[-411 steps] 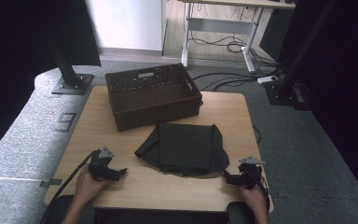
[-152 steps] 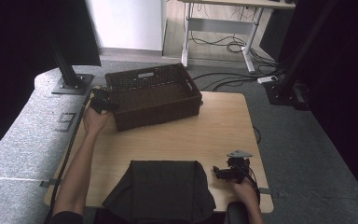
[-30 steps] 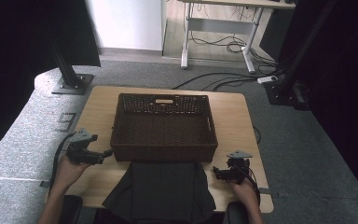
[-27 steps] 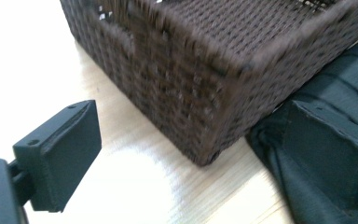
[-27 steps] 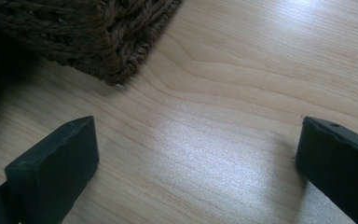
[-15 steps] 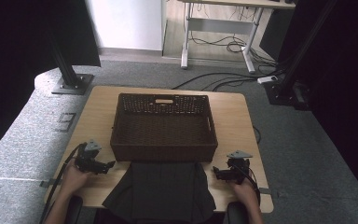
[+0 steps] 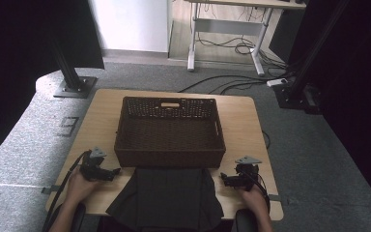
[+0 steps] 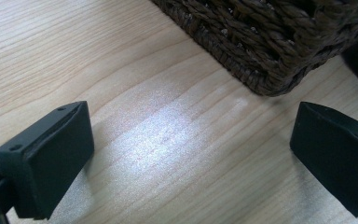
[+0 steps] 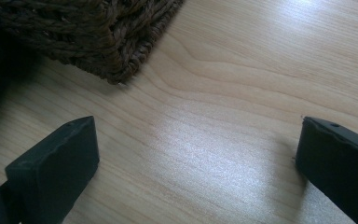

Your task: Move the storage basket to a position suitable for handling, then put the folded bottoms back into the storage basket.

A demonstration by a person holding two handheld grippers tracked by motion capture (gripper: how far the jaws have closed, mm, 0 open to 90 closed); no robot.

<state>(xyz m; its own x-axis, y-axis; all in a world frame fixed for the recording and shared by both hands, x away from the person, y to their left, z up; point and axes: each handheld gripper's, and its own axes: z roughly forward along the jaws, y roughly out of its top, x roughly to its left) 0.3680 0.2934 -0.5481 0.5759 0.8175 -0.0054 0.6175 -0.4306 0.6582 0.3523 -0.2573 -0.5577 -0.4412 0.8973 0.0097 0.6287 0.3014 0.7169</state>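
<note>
A dark brown woven basket (image 7: pixel 169 130) stands empty in the middle of the wooden table (image 7: pixel 100 116). A dark cloth (image 7: pixel 166 198) lies spread in front of it and hangs over the near edge. My left gripper (image 7: pixel 114 171) rests on the table left of the cloth, open, its jaws wide apart over bare wood (image 8: pixel 186 140), with the basket's corner (image 8: pixel 270 70) just ahead. On the other side of the cloth my right gripper (image 7: pixel 224 181) also stands open and holds nothing. The basket's other near corner (image 9: pixel 116 60) lies ahead of it.
Black stand bases (image 7: pixel 75 87) sit on the grey floor at the far left and far right (image 7: pixel 294 94). A white desk frame (image 7: pixel 227 36) and cables stand beyond the table. Bare wood lies on both sides of the basket.
The basket was pulled from the far left to the table's middle and the cloth drawn to the near edge. In the last second my left gripper came down beside the cloth.
</note>
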